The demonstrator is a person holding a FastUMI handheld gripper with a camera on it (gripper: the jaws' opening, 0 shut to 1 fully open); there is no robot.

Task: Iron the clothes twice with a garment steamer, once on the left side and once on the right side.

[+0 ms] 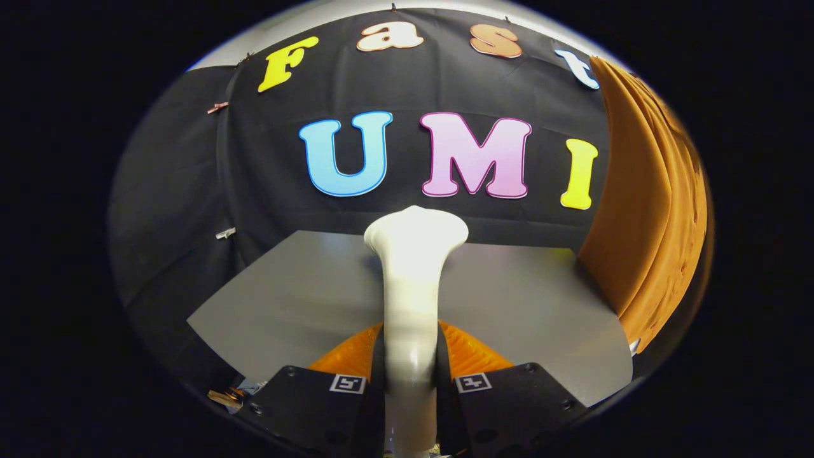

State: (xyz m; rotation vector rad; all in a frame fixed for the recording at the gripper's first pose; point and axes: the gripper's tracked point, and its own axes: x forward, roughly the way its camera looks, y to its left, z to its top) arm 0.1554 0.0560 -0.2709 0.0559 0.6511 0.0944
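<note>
Left: the flat grey tabletop (286, 299) runs from its near left corner back to a far edge that meets the black cloth wall (178, 191). This left half of the surface carries nothing, so there is free room to swing the tool on that side.

Centre: the gripper (411, 375), with orange ribbed finger pads (348, 356) and black housings bearing small square markers, is closed on the white plastic garment steamer (412, 305). Both pads press the steamer's narrow neck from either side, so the gap between them equals the width of that neck. The steamer's shaft runs forward from between the fingers and ends in a flared head, which stands above the middle of the tabletop toward the far edge. The grasp low on the neck probably leaves the head free to meet fabric without the fingers touching it.

Right: the orange fabric garment (655, 210) hangs in vertical folds beyond the tabletop's right edge, its lower hem near the near right corner. The steamer head is well apart from it and points at the wall rather than at the cloth; neither pass appears to have begun. The next move would call for turning the head rightward across the open right half of the tabletop, keeping clear of that edge.
</note>
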